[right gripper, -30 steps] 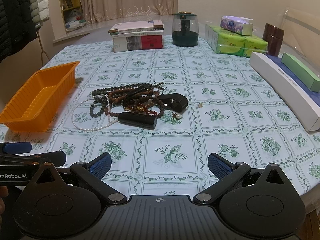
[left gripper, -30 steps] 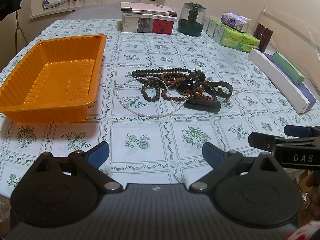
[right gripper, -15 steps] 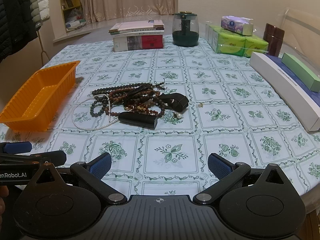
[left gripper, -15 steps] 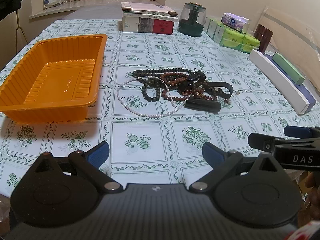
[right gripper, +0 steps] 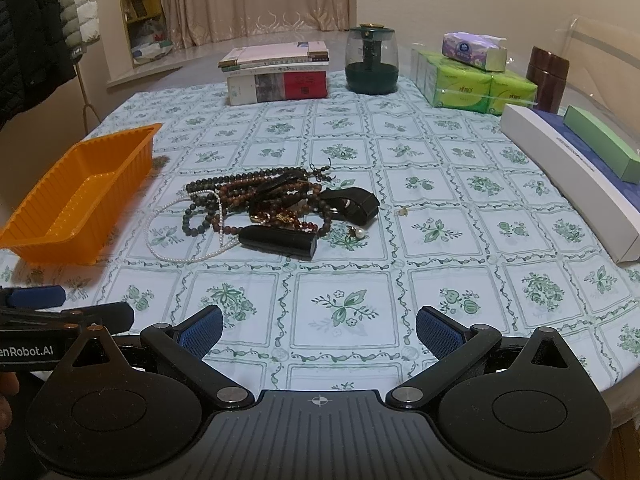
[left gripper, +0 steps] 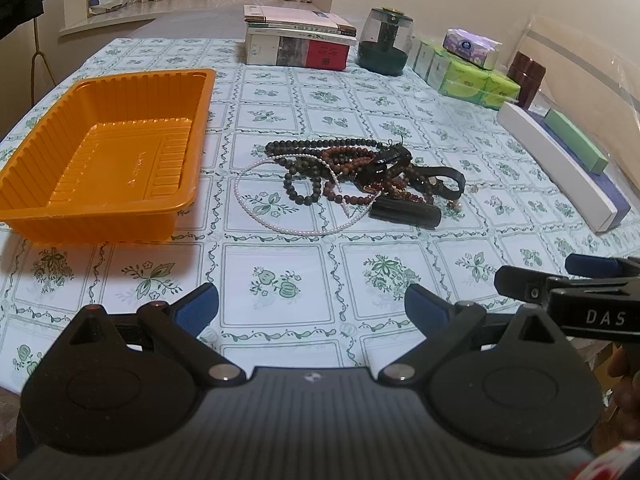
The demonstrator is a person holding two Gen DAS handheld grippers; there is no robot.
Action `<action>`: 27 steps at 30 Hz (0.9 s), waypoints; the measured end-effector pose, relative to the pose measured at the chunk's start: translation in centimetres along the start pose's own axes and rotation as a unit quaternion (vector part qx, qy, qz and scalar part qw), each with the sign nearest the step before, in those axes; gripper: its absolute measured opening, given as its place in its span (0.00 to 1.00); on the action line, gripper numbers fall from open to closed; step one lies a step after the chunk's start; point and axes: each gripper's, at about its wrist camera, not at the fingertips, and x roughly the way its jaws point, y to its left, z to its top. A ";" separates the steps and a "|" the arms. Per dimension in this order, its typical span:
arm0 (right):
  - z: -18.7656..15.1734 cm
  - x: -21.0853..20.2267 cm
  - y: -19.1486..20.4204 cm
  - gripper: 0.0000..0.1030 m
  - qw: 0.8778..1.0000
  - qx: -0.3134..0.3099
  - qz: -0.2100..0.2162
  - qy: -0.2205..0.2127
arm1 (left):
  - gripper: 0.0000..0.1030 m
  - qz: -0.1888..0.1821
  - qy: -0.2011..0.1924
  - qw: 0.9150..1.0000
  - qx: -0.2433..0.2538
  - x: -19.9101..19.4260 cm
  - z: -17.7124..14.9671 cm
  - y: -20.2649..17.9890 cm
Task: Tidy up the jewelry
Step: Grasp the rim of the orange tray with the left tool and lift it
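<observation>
While our left gripper (left gripper: 312, 304) and right gripper (right gripper: 319, 326) hover wide open and empty, we judge the tangled jewelry pile (left gripper: 352, 176) just right of the orange tray (left gripper: 24, 208) light, limp and snag-prone, best pinched by the loose pearl strand (left gripper: 288, 229).

Both grippers parked low and side by side, wide open, nothing in them

The left gripper (left gripper: 312, 304) has its blue-padded fingers (left gripper: 198, 306) spread far apart, and the right gripper (right gripper: 319, 326) looks the same, fingers (right gripper: 438, 332) splayed with nothing between them. Each one pokes into the other's view: the right sits just off the left's right finger, the left just off the right's left finger. A bit of a hand (left gripper: 624, 396) shows behind the right one.
</observation>
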 end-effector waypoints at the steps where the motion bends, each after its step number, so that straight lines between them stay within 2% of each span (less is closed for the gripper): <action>1: 0.0 -0.1 -0.1 0.99 1.000 0.006 0.006 -0.003 | 0.96 -0.004 -0.002 1.000 -0.007 -0.1 0.0 0.3; 6: 0.2 -0.2 -0.1 0.99 0.999 0.028 0.021 -0.008 | 0.96 -0.018 -0.016 0.998 -0.052 -1.0 0.5 2.7; 10: 0.3 0.0 0.1 0.99 0.999 0.029 0.021 -0.009 | 0.96 -0.012 -0.042 0.995 -0.092 -2.6 1.3 5.7; 15: 0.5 0.4 0.8 0.99 0.999 0.024 0.025 -0.011 | 0.96 0.031 -0.095 0.985 -0.144 -5.3 2.1 11.4; 19: 0.8 1.0 1.4 0.99 0.999 0.016 0.026 -0.009 | 0.95 0.083 -0.134 0.976 -0.148 -6.9 2.7 16.0; 23: 1.0 1.6 2.1 0.99 1.000 0.007 0.025 -0.004 | 0.87 0.092 -0.130 0.973 -0.164 -6.4 3.3 21.0; 27: 1.1 2.2 2.7 0.99 1.000 -0.003 0.021 0.004 | 0.85 0.082 -0.109 0.974 -0.181 -4.7 3.4 24.6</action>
